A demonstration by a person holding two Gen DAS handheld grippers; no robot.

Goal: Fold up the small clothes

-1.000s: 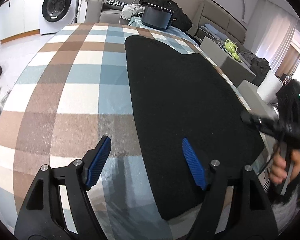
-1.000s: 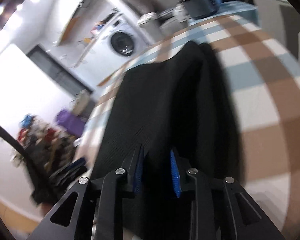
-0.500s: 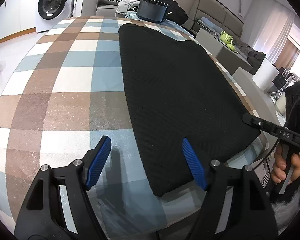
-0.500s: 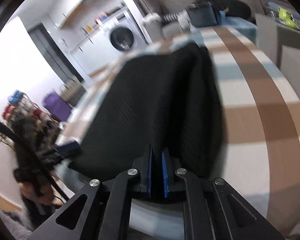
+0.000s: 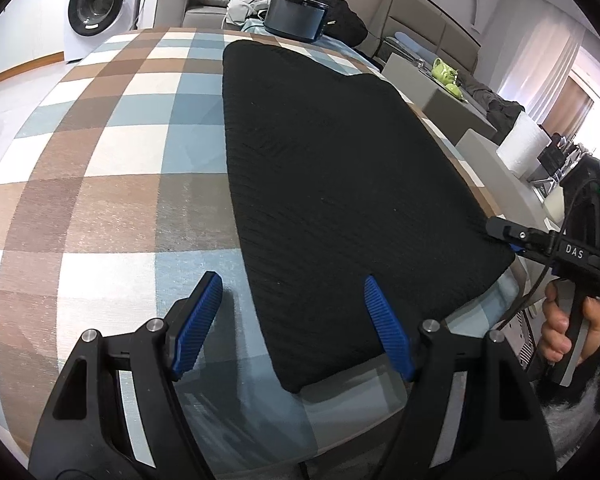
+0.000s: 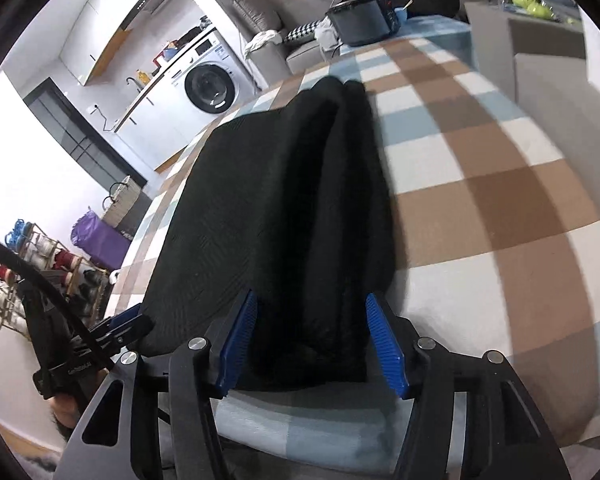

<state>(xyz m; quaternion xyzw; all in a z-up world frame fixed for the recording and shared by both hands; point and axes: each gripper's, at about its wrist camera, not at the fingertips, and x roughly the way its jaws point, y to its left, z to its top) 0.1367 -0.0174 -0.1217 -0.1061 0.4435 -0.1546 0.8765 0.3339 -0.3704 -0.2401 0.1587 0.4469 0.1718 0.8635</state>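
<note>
Left wrist, garment: the black knit garment [image 5: 340,184] lies flat on the checked tablecloth [image 5: 100,184], long axis running away from the left gripper [image 5: 296,326].
Left wrist, jaws: wide apart, empty; the garment's near corner lies between them.
Right wrist, garment: its near end sits between the right gripper [image 6: 314,340] fingers.
Right wrist, jaws: just been opening, pads off the cloth.
Nearer hand: right, judged.

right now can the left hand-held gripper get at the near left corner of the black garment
Probably yes: the left hand-held gripper stands open right over that corner of the black garment, with only bare checked tablecloth around and nothing in between.
</note>
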